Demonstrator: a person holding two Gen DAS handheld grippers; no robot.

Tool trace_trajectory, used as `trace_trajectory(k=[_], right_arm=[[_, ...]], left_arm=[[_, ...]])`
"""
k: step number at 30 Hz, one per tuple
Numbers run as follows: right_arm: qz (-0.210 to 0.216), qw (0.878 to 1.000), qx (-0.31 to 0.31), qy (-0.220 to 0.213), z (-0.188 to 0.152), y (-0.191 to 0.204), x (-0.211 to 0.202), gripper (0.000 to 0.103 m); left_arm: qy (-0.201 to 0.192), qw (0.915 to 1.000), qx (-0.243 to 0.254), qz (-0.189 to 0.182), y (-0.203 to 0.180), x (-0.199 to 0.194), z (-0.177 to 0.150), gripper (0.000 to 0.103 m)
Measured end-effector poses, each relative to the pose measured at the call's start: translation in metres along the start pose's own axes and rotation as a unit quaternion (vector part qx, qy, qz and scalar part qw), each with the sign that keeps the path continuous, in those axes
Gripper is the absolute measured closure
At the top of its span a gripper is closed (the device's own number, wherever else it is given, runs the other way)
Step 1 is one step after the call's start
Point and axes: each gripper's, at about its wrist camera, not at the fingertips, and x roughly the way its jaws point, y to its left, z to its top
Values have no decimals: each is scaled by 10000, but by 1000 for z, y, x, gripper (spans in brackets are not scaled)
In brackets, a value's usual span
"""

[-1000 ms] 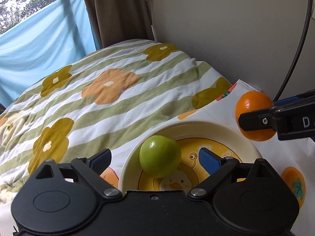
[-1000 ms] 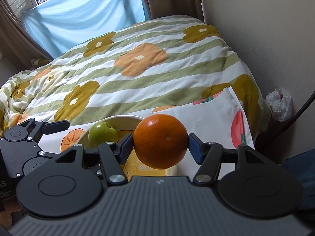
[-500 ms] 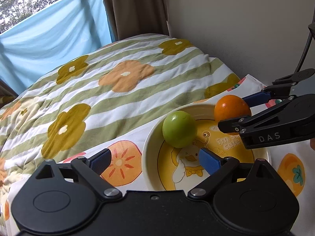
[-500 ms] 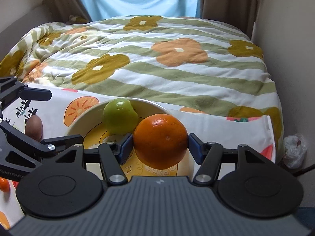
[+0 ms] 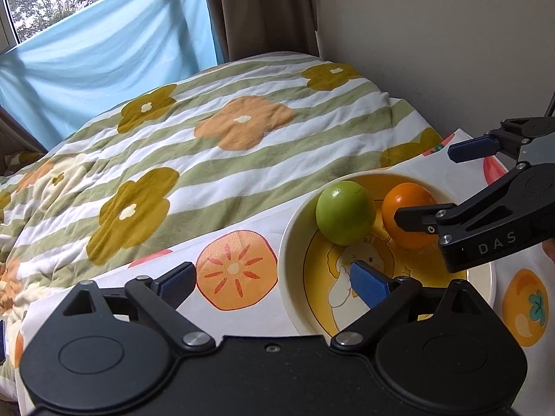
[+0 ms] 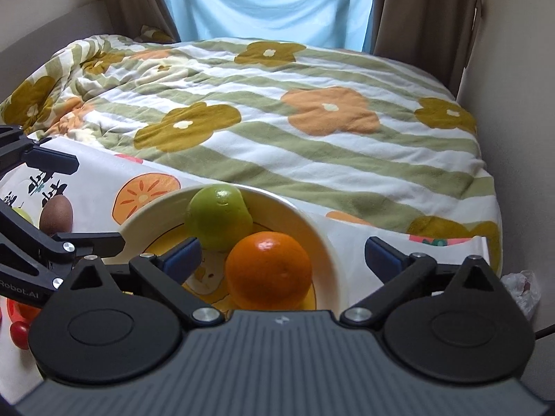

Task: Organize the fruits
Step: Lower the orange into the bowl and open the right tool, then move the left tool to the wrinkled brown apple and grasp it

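At the bowl's [image 6: 322, 239] 5 o'clock side the orange [image 6: 269, 270] sat just beside the green fruit [image 6: 218, 216], between the right gripper's [image 6: 282, 254] spread jaws. Left gripper [image 5: 274, 279] hovered spread, empty. Judgement: withdraw straight back, avoid nudging either fruit.

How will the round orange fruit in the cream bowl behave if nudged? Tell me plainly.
The round orange fruit would probably roll readily, being nearly spherical. The raised rim of the cream bowl should likely contain it. It sits close beside the green apple, so a nudge that way may well move both. Its dimpled skin probably offers fair grip.
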Motion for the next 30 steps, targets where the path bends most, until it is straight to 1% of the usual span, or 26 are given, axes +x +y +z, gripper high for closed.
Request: trace_trajectory(k=[3,9,16,20,23,26,30], right_arm=[[-128,9998,122,38,0,-7,-4,0],[-91,9993,355,-95,-1,-11,-27,0],[-32,9985,493,-217,-3,-9,-70,0],[-76,9981,553,-272,-7,-6,-99,0],[23,9973,639,-361,-13,-5,-120,0],[10,9975,570,-428,-19,0,-140,0],[94,9977,463,-488,-25,8,-161,0]], left_arm=[[-55,10000,-1,43,-2,-6,-1,5],[-245,9996,-76,134,-11,-26,1,5],[-532,9972,-404,342,-20,-69,-3,5],[-739,9937,-642,538,-26,-99,-11,5],[-883,9905,-824,661,-31,-122,-19,5],[-1016,9869,-963,796,-40,-145,-31,5],[-1043,9834,-1085,1010,-51,-166,-49,5]])
